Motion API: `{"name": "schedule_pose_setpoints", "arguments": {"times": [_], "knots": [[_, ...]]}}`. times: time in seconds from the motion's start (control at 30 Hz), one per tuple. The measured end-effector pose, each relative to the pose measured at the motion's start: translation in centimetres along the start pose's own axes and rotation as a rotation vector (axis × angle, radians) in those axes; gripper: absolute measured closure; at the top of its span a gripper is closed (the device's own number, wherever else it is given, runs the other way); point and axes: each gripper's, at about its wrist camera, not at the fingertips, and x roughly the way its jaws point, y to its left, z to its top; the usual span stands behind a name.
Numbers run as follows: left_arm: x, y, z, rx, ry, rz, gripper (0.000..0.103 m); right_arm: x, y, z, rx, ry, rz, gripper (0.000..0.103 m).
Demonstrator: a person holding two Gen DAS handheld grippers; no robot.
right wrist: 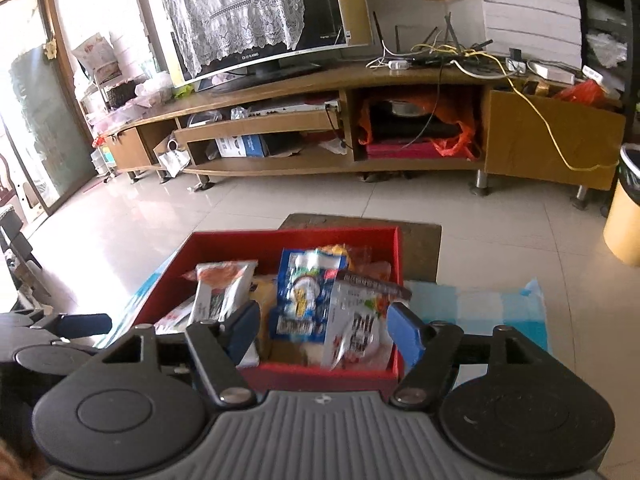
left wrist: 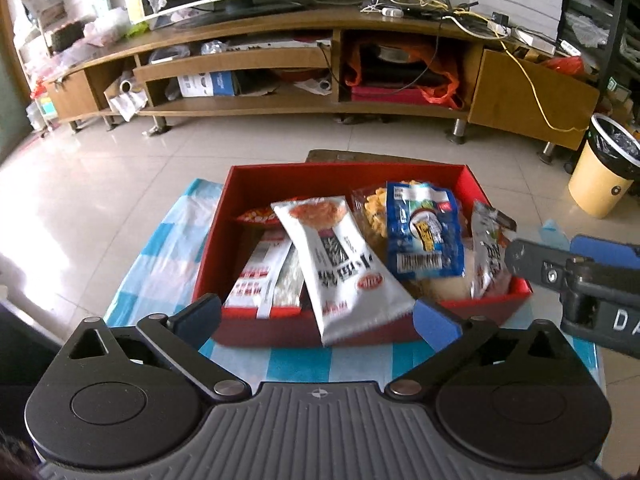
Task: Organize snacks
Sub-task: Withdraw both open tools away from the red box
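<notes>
From where I sit the job looks close to finished: the snacks are gathered in the red box (left wrist: 496, 298), which stands on the blue-and-white checked cloth (left wrist: 160, 248) over a low table. Through the left wrist camera I count a long white packet (left wrist: 344, 264) lying diagonally with its near end hanging over the box's front rim, a blue packet (left wrist: 426, 232) propped beside it toward the right, a clear bag of yellow puffed snacks (left wrist: 374, 210) behind that, a red-and-white packet (left wrist: 260, 272) flat at the left, and a silvery packet (left wrist: 490, 252) leaning against the right wall. My left gripper (left wrist: 318, 314) has its jaws spread wide with nothing between the pads; it hangs just in front of the box. My right gripper (right wrist: 320, 330) is parted about halfway, and though the silvery packet (right wrist: 356, 320) shows in the gap between its fingers, the pads do not press on it, so I judge both hands free. I see no loose snack on the visible cloth beside the box in either view, though the table's near edge is hidden behind the grippers. What I think remains, if anything, is tidying: the white packet overhangs the rim and the pile is heaped rather than laid in order, so nudging that packet fully inside and flattening the stack would be my guess at the last touch.
</notes>
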Motion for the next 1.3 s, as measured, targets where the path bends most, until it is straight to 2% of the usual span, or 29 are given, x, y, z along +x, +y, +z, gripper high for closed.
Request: {"name": "schedule_pose_setpoints", "arguments": {"times": [0.3, 0.57, 1.3], "knots": [[-2.5, 0.3, -3.7, -0.005, 0.015, -0.004, 0.000, -3.8, 0.2, -4.1, 0.029, 0.024, -0.038, 0.036], [-4.2, 0.4, -6.1, -0.012, 0.025, -0.015, 0.000, -6.2, 0.8, -7.3, 0.049, 0.049, -0.036, 0.036], [-7.4, 0.3, -9.7, 0.006, 0.026, -0.002, 0.000, -9.1, 1.9, -10.4, 0.059, 0.062, -0.012, 0.035]]}}
